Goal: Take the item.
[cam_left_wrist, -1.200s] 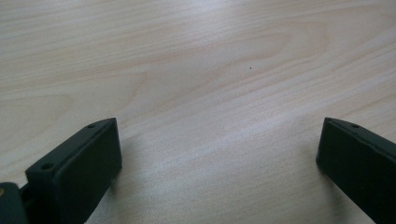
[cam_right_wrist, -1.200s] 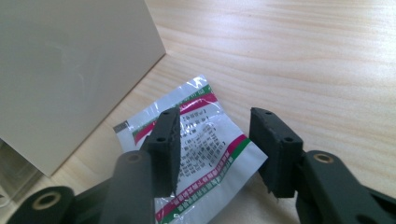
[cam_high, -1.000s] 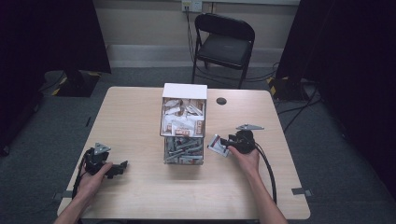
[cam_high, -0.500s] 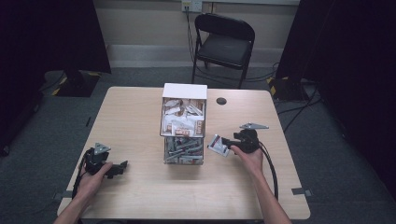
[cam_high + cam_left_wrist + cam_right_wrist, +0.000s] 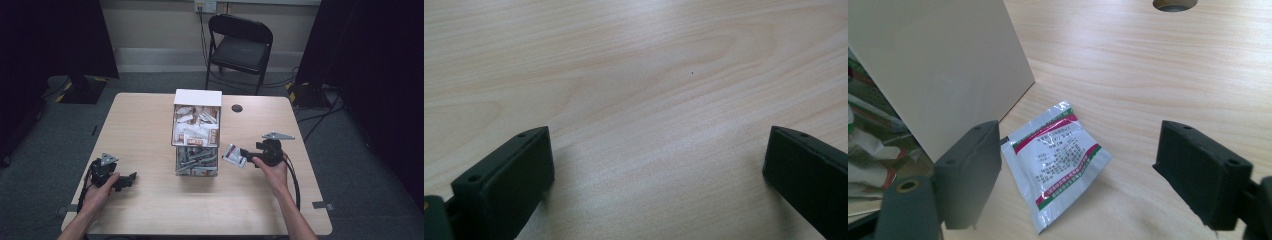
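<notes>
From above you're getting the whole table (image 5: 150,125): a tall clear box (image 5: 196,135) is standing in the middle, a person's hands are coming in from the near edge, and a folding chair (image 5: 240,47) is sitting beyond the far edge. The box is looking split into two levels, with white sachets piled in the upper part and darker, silvery ones in the lower. Its top is a plain white panel, so whatever's right under that is staying hidden.

The right gripper (image 5: 248,155) is hanging just right of the box, jaws spread wide. They have just been opening, and nothing is pinched between them now. A packet (image 5: 233,155) is lying flat on the table just beside the box's lower right corner. The right gripper view is giving the good look at it: the packet (image 5: 1057,160) is white with red and green edging and small print too blurry to read, sitting between the two jaws without either pad touching it. The box wall (image 5: 943,65) is showing as a blank beige slab there, with sachets blurred behind the clear part at the left edge.

The left gripper (image 5: 131,179) is resting near the table's left front corner, well apart from everything. Its own view is showing both jaws standing wide apart over bare wood.

There's a dark round hole (image 5: 237,108) in the tabletop past the box.
</notes>
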Demonstrator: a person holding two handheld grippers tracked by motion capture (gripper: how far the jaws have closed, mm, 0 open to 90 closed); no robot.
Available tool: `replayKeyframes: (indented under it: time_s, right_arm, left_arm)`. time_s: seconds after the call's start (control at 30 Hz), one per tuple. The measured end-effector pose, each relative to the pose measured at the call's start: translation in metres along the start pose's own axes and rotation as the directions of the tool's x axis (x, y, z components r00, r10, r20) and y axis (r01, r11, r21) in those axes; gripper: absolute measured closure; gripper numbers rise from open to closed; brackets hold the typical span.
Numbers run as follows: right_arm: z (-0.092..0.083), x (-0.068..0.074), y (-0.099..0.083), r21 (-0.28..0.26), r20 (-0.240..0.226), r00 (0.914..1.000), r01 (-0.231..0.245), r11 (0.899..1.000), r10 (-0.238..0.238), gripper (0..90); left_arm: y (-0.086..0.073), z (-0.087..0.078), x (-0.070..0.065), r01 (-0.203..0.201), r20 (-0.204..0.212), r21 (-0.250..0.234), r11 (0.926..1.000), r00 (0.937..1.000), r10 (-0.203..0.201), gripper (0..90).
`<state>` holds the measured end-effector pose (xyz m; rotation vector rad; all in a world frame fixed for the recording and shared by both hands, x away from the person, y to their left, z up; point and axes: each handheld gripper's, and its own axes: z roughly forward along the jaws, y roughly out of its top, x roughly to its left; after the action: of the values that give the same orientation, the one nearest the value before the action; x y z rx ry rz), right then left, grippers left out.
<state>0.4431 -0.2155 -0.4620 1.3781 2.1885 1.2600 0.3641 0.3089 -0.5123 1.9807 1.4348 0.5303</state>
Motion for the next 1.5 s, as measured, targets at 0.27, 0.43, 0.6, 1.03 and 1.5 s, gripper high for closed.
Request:
replayKeyframes:
  time_s: [0.27,0.43,0.6,1.03,1.5]
  right_arm:
    - [-0.022,0.001,0.001,-0.010,0.010,1.0000,0.000,1.000,0.001,14.9]
    - [-0.039,0.003,-0.001,-0.003,0.038,0.9992,0.009,1.000,-0.009,15.2]
    - [-0.052,0.006,-0.009,0.001,0.083,0.9962,0.026,1.000,-0.026,15.7]
    - [-0.085,-0.005,-0.041,0.036,0.181,0.9834,-0.005,0.999,-0.002,15.1]
    - [-0.090,-0.022,-0.098,0.197,0.303,0.9523,-0.022,0.980,-0.039,13.2]
  left_arm:
    - [0.000,0.000,0.000,0.000,0.000,0.000,1.0000,1.0000,0.000,0.0]
    - [0.000,0.000,0.000,0.000,0.000,0.000,1.0000,1.0000,0.000,0.0]
    - [0.000,0.000,0.000,0.000,0.000,0.000,1.0000,1.0000,0.000,0.0]
    - [0.000,0.000,0.000,0.001,0.000,-0.001,1.0000,1.0000,-0.001,0.0]
    - [0.000,0.000,0.000,0.001,0.000,-0.001,1.0000,1.0000,-0.001,0.0]
